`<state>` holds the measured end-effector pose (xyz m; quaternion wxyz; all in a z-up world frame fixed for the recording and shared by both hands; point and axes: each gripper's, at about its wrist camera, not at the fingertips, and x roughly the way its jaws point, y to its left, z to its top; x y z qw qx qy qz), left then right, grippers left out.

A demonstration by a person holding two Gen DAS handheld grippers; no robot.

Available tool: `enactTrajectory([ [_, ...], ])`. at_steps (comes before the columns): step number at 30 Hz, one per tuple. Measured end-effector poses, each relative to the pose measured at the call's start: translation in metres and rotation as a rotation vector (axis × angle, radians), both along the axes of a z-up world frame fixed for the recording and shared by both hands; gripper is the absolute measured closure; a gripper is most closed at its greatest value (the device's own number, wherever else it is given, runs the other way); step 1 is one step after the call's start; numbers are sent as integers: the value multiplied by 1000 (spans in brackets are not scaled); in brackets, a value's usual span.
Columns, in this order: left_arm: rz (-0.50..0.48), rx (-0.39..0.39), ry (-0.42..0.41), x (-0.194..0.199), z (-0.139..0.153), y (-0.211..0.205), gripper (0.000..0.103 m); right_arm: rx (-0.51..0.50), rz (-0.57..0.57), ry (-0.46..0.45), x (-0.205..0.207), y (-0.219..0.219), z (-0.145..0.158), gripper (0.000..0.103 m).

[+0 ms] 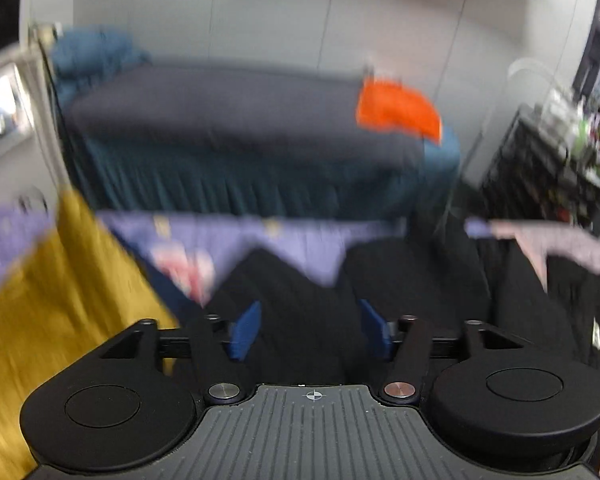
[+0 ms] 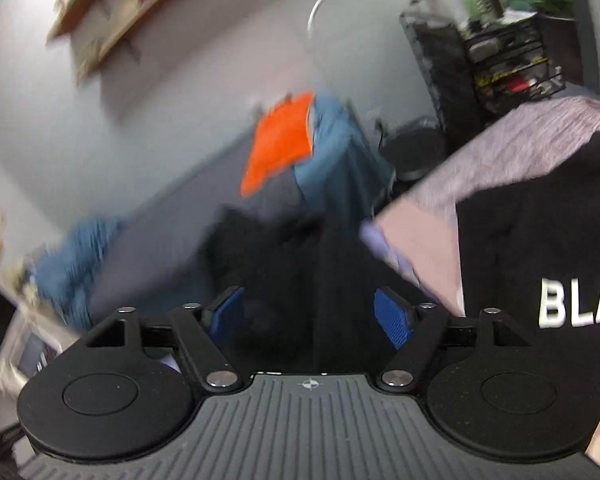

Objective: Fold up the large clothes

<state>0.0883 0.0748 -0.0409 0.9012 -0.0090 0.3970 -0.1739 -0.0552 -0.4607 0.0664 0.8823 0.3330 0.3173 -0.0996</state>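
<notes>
- Left claw (image 1: pixel 308 330) first: jaws spread wide, blue pads (image 1: pixel 246 334) well apart, nothing pinched. Black cloth (image 1: pixel 300 280) lies right under and ahead of them.
- Right claw (image 2: pixel 311 322): jaws wide too, pads bare. The same dark cloth runs between and beyond them, loose, not gripped.
- Off the right claw's right side sits a black garment with white letters (image 2: pixel 540 264), on a pinkish sheet (image 2: pixel 500 160). It looks flat, but whether it is folded I cannot tell.
- Left of the left claw hangs a mustard cloth (image 1: pixel 40 300); just past it, ahead, lilac fabric (image 1: pixel 292 240) with a red print, blurred.
- Further out, ahead of both claws, a low couch in dark covers (image 1: pixel 220 120), an orange cloth (image 1: pixel 396 110) on its right end, a blue heap (image 1: pixel 92 56) on its left.
- Far right, a black rack (image 2: pixel 500 60) of clutter; above, a wall shelf (image 2: pixel 140 4).
- My read: the black cloth is spread but rumpled, no clean fold showing. With both claws empty, the folding seems mostly ahead: pick edges, fold, flatten. Other garments wait.
</notes>
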Motion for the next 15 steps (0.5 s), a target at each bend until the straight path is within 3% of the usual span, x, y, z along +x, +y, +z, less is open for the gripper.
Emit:
enactTrajectory([
  [1,-11,2,34,-3,-12,-3,0,-2,18,18,-2,6,-11,17],
  [4,-22,16,92,-5,-27,1,0,-36,70,107,-21,21,-46,17],
  [6,-18,11,91,1,-13,12,0,-90,85,160,-38,29,-62,17],
  [11,15,-5,40,-3,0,23,0,-189,91,197,-52,40,-67,11],
  [15,-9,-13,70,-11,-4,12,0,-181,105,185,-60,50,-68,8],
])
